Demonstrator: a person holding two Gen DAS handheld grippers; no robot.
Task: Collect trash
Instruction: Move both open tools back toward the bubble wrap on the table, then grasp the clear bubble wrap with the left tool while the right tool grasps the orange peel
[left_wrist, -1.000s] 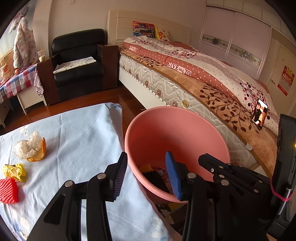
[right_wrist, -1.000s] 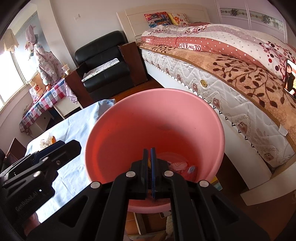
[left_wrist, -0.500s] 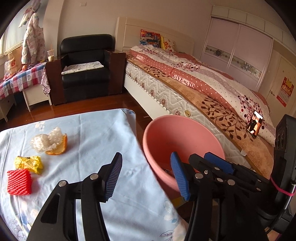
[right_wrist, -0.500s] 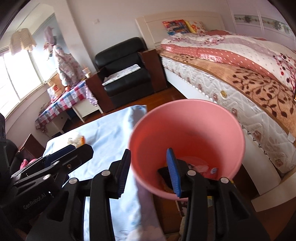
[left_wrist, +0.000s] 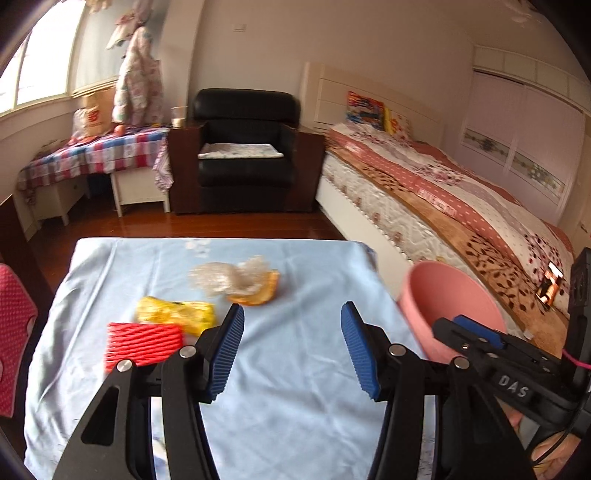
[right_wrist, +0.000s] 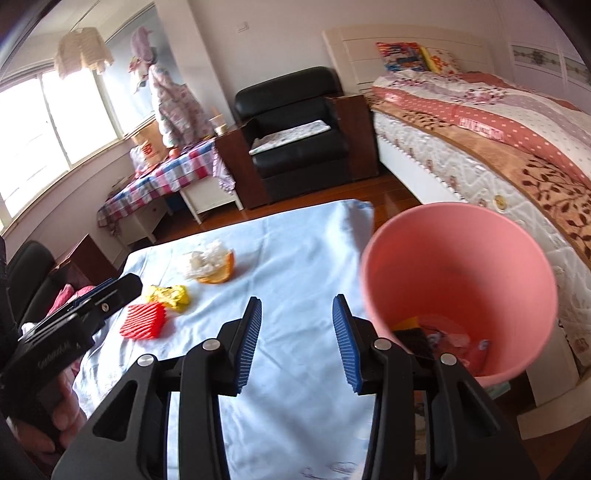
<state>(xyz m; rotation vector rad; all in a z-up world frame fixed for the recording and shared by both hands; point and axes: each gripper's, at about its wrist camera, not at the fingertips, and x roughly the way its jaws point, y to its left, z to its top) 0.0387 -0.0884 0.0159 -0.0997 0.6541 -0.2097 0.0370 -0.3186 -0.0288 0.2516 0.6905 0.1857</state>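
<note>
Both tools empty, jaws wide: left tool (left_wrist: 292, 350), right tool (right_wrist: 297, 341). Red ribbed foam net (left_wrist: 143, 345), yellow crumpled wrapper (left_wrist: 175, 314), orange peel with clear plastic wad (left_wrist: 255, 291) lie on blue-clothed tabletop (left_wrist: 295, 406). Pink plastic bin (right_wrist: 458, 280) stands off right edge. Advice: lower straight, straddle one piece, close gently.

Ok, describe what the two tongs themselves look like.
Both the left tongs and right tongs are matte black frames with silver rivets and ribbed blue pads. Seen from the left view, the right unit bears white lettering "DAS" and a pink cable.

Bin (right_wrist: 461, 258) contents partly hidden by right gripper (right_wrist: 297, 341); plastic wad (left_wrist: 229, 275) blurred, unidentifiable.
</note>
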